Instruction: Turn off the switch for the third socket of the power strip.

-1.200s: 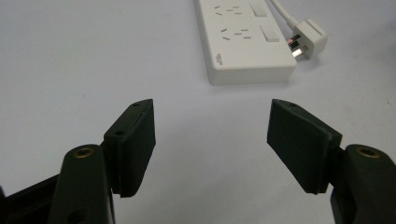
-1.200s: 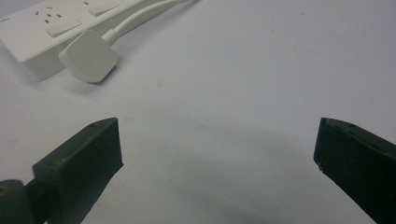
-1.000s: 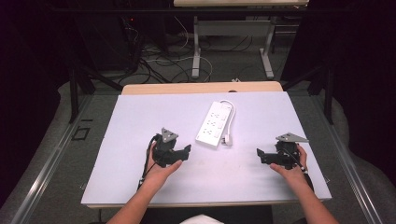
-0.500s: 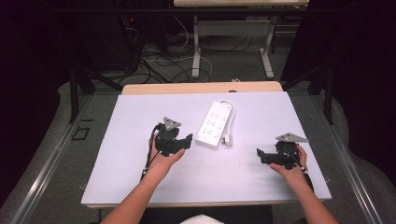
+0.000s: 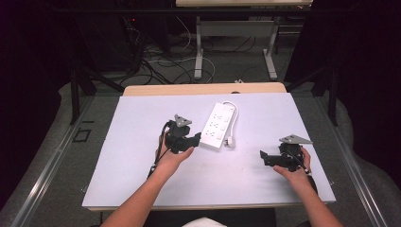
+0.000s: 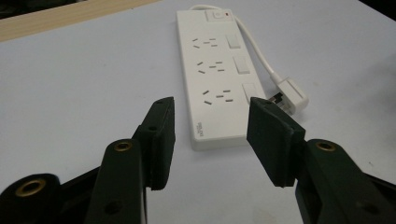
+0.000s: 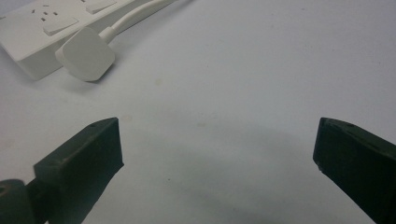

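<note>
A white power strip (image 5: 217,126) lies at the middle of the white table (image 5: 137,113), its cord looped back so the white plug (image 5: 230,141) rests beside its near right corner. My left gripper (image 5: 195,138) is open just left of the strip's near end. In the left gripper view the strip (image 6: 215,70) runs away ahead of the gripper (image 6: 210,126), its near end showing in the gap between the jaws, and the plug (image 6: 292,93) lies just right. My right gripper (image 5: 265,157) is wide open over bare table at the right, pointing left; its view has the gripper (image 7: 217,144) short of the plug (image 7: 86,53).
A wooden strip (image 5: 203,89) borders the table's far edge. Beyond it stand desk legs (image 5: 198,47) and loose cables (image 5: 156,56) on the floor. Bare white surface spreads left of the left hand and between the two hands.
My left gripper has moved forward and to the right, up to the near end of the power strip. The right gripper has stayed where it was.
</note>
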`<state>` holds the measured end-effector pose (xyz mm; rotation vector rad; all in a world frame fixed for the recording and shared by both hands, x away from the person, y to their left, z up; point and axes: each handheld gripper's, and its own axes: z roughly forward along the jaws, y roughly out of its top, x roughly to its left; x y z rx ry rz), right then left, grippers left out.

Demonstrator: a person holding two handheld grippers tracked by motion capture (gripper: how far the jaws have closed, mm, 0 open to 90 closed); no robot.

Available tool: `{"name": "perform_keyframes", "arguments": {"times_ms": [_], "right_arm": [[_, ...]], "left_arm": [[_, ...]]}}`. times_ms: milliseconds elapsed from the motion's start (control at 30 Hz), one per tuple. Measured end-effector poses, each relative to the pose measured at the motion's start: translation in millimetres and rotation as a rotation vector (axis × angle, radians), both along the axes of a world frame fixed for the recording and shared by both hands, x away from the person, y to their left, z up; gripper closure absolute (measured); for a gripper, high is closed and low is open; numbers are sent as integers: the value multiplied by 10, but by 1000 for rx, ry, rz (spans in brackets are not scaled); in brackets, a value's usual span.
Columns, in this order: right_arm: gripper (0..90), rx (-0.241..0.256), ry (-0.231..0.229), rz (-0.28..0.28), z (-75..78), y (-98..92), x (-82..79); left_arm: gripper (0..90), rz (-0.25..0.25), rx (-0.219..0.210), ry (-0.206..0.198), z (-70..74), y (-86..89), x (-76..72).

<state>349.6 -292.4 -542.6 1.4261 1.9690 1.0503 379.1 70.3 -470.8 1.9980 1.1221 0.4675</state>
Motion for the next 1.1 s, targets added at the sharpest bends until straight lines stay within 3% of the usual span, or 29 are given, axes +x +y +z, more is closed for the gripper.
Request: {"name": "perform_keyframes", "arguments": {"times_ms": [333,633,1100], "right_arm": [[8,0,2,4,-4,-4,4],[8,5,4,1,-4,-2,3],[9,7,5,8,-2,2,1]], "left_arm": [[506,-13,-17,-21,47,-133,103],[452,-23,-46,-13,66,-249,204],[481,-40,-66,18,4,-399,348]]}}
